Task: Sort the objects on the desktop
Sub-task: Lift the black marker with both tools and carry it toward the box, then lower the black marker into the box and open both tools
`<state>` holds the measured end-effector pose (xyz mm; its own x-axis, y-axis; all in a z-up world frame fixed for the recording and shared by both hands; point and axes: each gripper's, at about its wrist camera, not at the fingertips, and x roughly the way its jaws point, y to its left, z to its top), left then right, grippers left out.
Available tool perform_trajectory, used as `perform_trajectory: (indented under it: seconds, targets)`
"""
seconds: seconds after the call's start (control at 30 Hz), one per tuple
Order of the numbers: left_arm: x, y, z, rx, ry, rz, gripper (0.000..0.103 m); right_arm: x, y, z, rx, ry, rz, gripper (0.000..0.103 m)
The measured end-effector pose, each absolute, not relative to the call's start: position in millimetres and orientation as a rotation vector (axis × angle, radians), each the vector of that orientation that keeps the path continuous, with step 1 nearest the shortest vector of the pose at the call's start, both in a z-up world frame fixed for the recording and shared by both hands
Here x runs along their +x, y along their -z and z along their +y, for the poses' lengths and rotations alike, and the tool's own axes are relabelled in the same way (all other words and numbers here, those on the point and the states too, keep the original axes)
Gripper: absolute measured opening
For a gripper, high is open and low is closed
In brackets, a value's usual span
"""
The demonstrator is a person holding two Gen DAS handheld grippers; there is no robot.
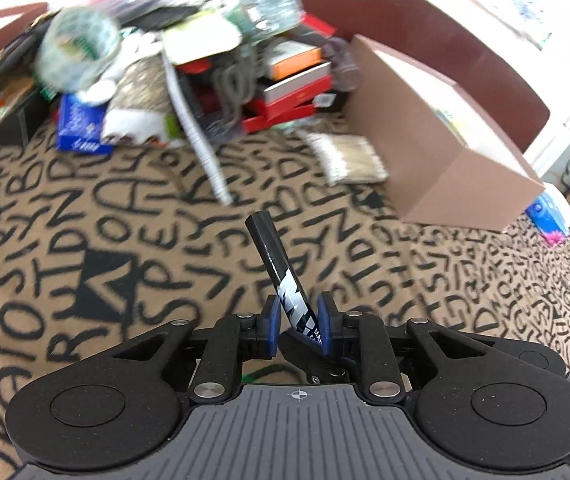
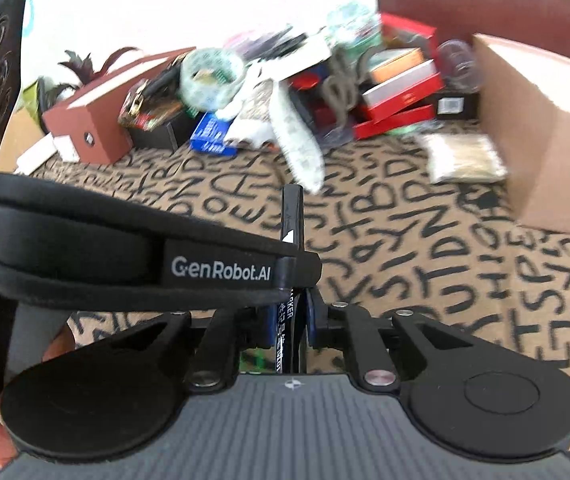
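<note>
- The left hand-held gripper, low centre of its view, pinches a black marker between blue pads; the barrel slants up and left out of the jaws, its free end over the lettered cloth.
- The right hand-held gripper, low centre of its view, also pinches a marker, standing almost straight up; a black strap crosses in front and hides the middle of the barrel (I cannot tell whether this is the same marker or a second one).
- Judging by looks, the marker is light, stiff and glossy, so likely to swivel or slip when pinched near one end; a hold nearer mid-barrel, across its width, should steady it.
- Beyond, at upper centre, a blurred heap of boxes, a tape roll and papers lies on the counter.
- An open cardboard box sits at the right, just beside a pale packet.
</note>
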<state>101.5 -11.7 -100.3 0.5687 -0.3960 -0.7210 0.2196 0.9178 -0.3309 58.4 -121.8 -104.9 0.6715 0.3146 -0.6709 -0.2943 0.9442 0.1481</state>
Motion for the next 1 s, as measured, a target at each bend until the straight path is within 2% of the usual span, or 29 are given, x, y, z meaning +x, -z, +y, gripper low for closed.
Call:
perform_trajectory:
  seconds: [0.37, 0.7, 1.0]
  targets:
    - [136.5, 57.6, -58.2, -0.199, 0.419, 0.83, 0.016, 78.5, 71.5, -164.9, 0.049, -0.276, 0.659, 0.017]
    - [186.1, -3.8, -142.6, -0.163, 0.536, 0.681, 0.016, 114.7, 12.0, -241.2, 0.04, -0.14, 0.517, 0.017]
    - [250.1, -11.0, -206.5, -0.129, 0.56, 0.68, 0.016, 174.5, 0.2, -299.7, 0.116, -0.088, 0.533, 0.017]
